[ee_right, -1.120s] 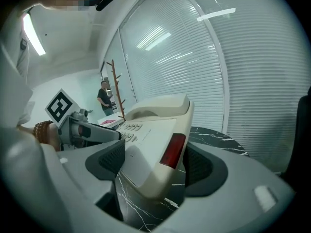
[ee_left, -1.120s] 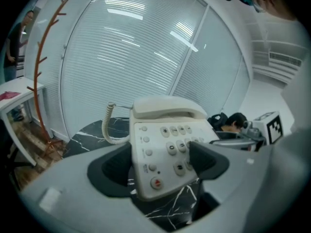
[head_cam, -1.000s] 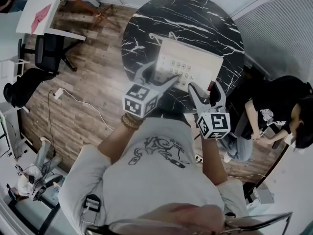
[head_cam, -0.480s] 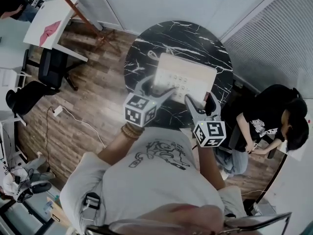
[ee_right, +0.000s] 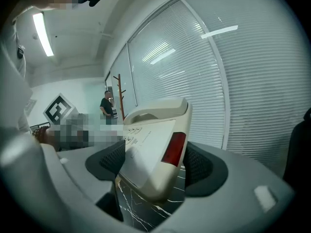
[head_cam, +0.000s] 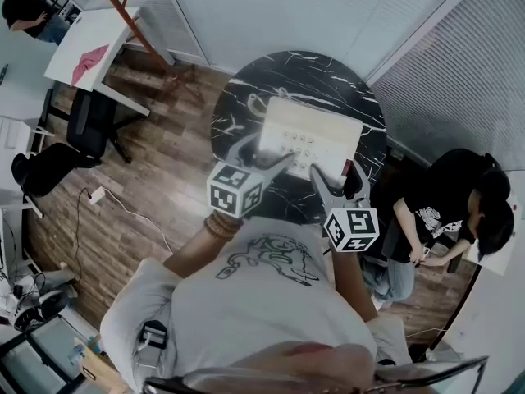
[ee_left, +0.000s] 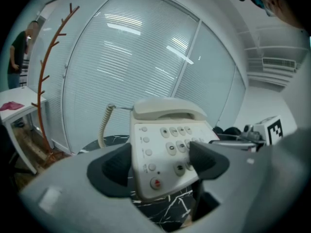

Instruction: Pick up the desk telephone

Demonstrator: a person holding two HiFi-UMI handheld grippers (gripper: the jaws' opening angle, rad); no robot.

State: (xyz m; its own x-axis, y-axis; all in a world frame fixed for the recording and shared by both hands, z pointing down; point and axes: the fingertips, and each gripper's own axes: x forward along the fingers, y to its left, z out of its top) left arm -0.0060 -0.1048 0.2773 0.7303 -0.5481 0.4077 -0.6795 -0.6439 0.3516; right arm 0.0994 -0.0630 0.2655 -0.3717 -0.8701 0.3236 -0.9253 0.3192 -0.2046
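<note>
Firstly, left gripper (ee_left: 163,161): jaws spread wide, both dark pads closed on the near left corner of the desk telephone (head_cam: 316,130). One pad sits at the phone's left side, the other by the keys. Right gripper (ee_right: 155,164): likewise wide, clamped on the near right corner, with a red panel (ee_right: 174,148) on the phone's side just beside one pad

- Marker cubes (head_cam: 235,189) ride behind each pair of jaws
- Phone is cream, handset (ee_left: 167,109) seated in its cradle at the far end, coiled cord (ee_left: 104,125) hanging at the left, red button (ee_left: 155,182) near the front edge
- Both gripper views show veined stone under the phone's near edge, so that edge is clear of the top; cannot tell for the far edge

Surface: round black marble table (head_cam: 246,105), white veins. Wood plank floor (head_cam: 156,187) around it, a white cable (head_cam: 123,208) trailing across

Room: slatted blinds (head_cam: 459,72) along the walls, a reddish coat stand (ee_left: 46,72), a white desk (head_cam: 94,43) with a black office chair (head_cam: 86,121) near it, a seated person in black (head_cam: 447,199) right of the table

Hidden: the left gripper's pad covers some keys; the cord's lower end drops behind the other pad; the wearer's torso cuts off the table's near rim
</note>
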